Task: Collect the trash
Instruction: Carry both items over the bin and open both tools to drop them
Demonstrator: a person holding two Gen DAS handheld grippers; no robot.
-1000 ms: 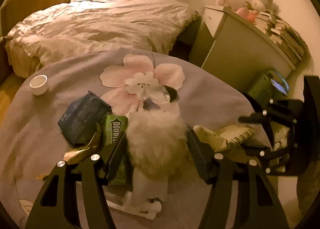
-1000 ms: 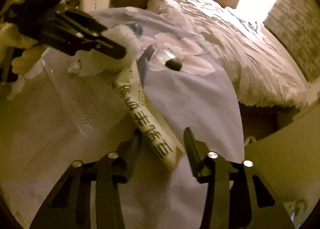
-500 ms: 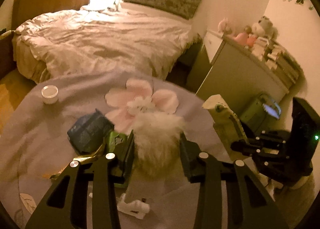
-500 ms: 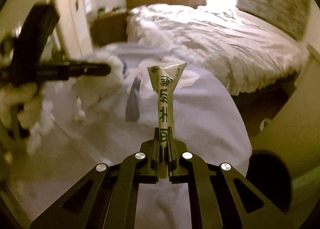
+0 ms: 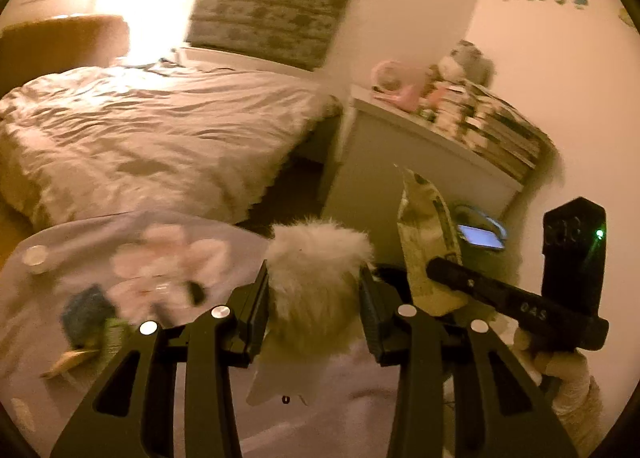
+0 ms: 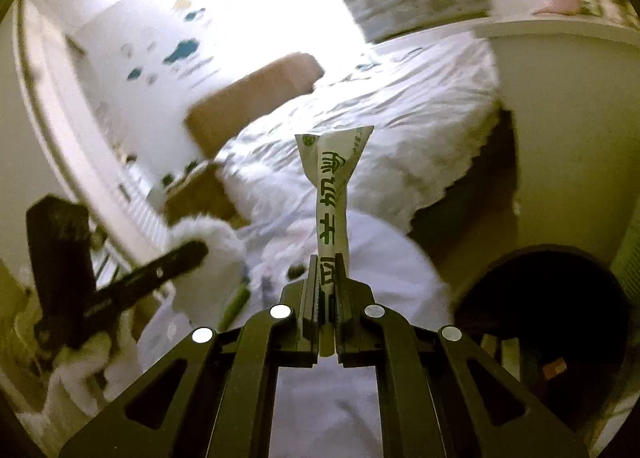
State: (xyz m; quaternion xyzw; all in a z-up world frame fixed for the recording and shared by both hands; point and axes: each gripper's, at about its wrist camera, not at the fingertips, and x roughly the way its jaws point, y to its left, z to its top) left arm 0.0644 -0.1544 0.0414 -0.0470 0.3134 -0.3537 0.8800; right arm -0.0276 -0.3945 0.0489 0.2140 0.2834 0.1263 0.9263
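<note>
Bedroom, round table (image 5: 60,338); right gripper (image 6: 324,286) pinches wrapper (image 6: 332,194); left gripper (image 5: 314,298) grips fluffy item (image 5: 316,270).

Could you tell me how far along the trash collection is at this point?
Nothing visibly binned yet. In hand: right gripper clamps a white wrapper; left gripper grips a fluffy white ball. Left: blue packet, green pack and small white cup on the rug.

We read green Chinese letters on the white packet (image 6: 331,214) | "DAS" on the right gripper (image 5: 436,270) | other marks too blurry
</note>
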